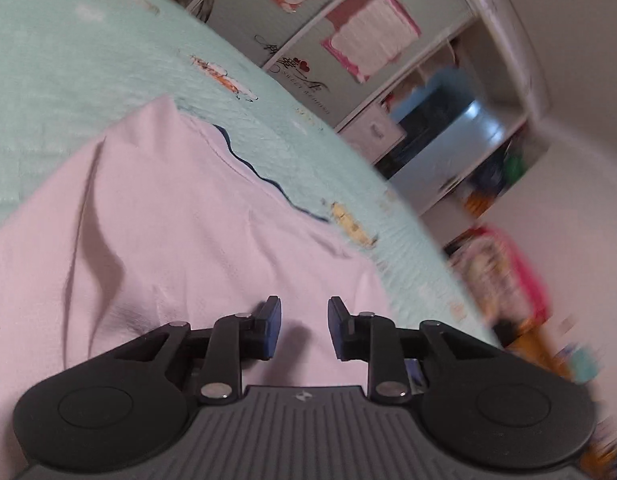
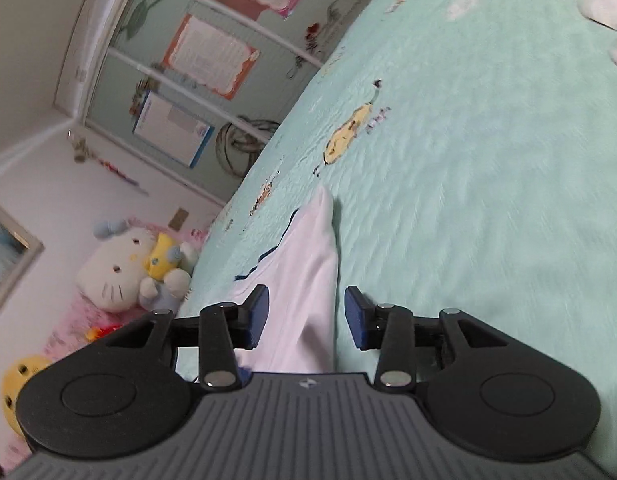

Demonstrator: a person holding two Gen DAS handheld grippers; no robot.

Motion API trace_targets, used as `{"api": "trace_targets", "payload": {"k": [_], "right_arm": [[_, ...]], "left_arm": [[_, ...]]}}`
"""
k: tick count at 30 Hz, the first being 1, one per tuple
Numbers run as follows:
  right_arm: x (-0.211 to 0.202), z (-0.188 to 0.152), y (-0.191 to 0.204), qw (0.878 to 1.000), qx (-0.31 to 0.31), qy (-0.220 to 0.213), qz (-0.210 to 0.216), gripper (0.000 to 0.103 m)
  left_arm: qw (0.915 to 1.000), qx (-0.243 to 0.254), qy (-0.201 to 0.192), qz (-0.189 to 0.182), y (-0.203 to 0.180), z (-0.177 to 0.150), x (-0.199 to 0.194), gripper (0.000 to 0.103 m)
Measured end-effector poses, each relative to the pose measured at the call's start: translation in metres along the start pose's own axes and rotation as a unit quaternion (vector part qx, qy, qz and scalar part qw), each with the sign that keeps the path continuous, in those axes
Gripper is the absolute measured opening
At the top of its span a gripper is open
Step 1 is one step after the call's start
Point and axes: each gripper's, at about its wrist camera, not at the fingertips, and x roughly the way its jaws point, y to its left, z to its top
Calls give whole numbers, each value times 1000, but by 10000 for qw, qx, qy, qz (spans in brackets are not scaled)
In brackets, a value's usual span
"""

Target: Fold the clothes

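Bedspread (image 1: 68, 60), mint with small cartoon prints, fills the space beyond both sets of fingers. Shirt (image 1: 180, 240), pale pink with a dark-trimmed edge, lies wrinkled on it under and ahead of the left gripper (image 1: 304, 330), whose fingers stand apart, grasping nothing. In the right wrist view a narrow fold of the shirt (image 2: 308, 280) runs between the spread fingers of the right gripper (image 2: 306, 318); whether they touch it is unclear. Wardrobe doors (image 2: 188, 60) with posters stand beyond the bed's edge. Plush toys (image 2: 128, 268) sit left of the right fingers. Shelves (image 1: 448, 128) at the far right of the left view are blurred.
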Motion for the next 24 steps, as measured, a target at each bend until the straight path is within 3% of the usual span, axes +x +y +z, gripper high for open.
{"api": "trace_targets", "payload": {"k": [3,8,10,12,13,15,18,24], "right_arm": [[25,26,-10,9999,41,54,102,40],[60,57,-24,9994,260,107,220,23],[72,62,-27,9988,297,197,338,23],[79,63,-24,9985,193,330,391,23],[83,63,-21,9983,109,417,388,23],[90,62,-15,9976,-52,579,383,23],[97,65,-11,9962,-142,735,436,23],[114,75,-8,9929,-136,1045,552,19]], "left_arm": [[9999,-51,-106,39,1,0,1,27],[9991,-367,-221,-32,6,5,0,24],[9991,-216,-343,-91,-2,9,-5,39],[9984,-22,-552,-107,-11,14,-11,45],[9976,68,-684,-76,-14,16,-13,54],[9977,58,-671,70,-9,16,-9,60],[9978,-176,-402,499,5,17,4,36],[9964,-135,-345,761,6,19,8,26]]}}
